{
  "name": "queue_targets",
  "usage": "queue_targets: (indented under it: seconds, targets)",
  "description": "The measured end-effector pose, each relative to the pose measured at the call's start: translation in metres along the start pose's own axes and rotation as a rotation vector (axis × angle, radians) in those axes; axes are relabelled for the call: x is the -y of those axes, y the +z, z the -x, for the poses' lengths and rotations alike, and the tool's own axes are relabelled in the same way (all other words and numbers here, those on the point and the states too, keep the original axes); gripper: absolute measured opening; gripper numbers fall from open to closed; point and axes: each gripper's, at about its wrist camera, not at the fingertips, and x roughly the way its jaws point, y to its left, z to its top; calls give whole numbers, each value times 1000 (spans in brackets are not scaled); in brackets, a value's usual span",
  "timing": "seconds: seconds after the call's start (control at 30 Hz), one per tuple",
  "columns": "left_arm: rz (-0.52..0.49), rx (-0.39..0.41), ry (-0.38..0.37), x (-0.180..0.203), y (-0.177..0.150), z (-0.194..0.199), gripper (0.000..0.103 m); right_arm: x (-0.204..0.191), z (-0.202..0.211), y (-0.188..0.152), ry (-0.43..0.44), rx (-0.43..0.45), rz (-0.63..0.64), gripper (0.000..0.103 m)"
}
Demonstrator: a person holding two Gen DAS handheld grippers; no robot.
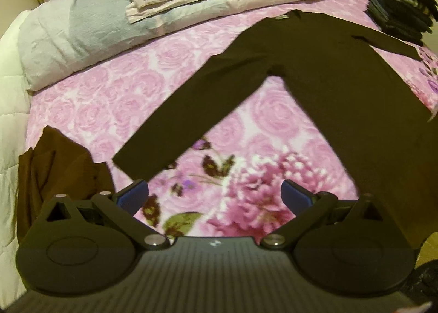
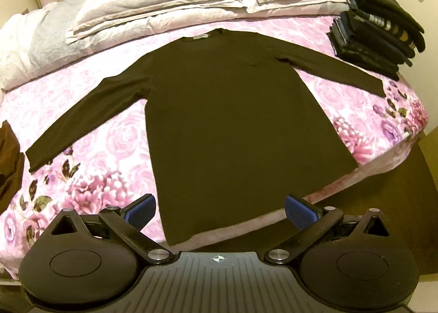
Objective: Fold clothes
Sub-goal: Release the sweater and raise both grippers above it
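A dark long-sleeved top (image 2: 232, 110) lies flat on the pink floral bedspread (image 2: 90, 176), collar at the far side, both sleeves spread out. It also shows in the left wrist view (image 1: 323, 77). My right gripper (image 2: 220, 213) is open and empty, hovering above the top's hem near the bed's front edge. My left gripper (image 1: 215, 195) is open and empty, above the bedspread just in front of the left sleeve's cuff (image 1: 128, 161).
A stack of folded dark clothes (image 2: 375, 31) sits at the far right of the bed. A crumpled brown garment (image 1: 54, 173) lies at the left. Folded bedding and pillows (image 2: 153, 0) line the far side. The bed edge and dark floor (image 2: 397, 176) are at the right.
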Motion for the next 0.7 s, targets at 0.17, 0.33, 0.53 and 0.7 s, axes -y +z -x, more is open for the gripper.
queue_targets:
  seconds: [0.17, 0.33, 0.53, 0.7]
  targets:
    - [-11, 0, 6, 22, -5, 8, 102, 17, 4, -11, 6, -3, -3, 103]
    - [-21, 2, 23, 35, -9, 14, 102, 26, 7, -18, 20, 3, -7, 103]
    - [-9, 2, 42, 41, -14, 21, 102, 30, 7, -21, 42, 5, 7, 103]
    - [2, 4, 81, 36, -26, 32, 102, 0, -2, -18, 123, 26, 120, 103]
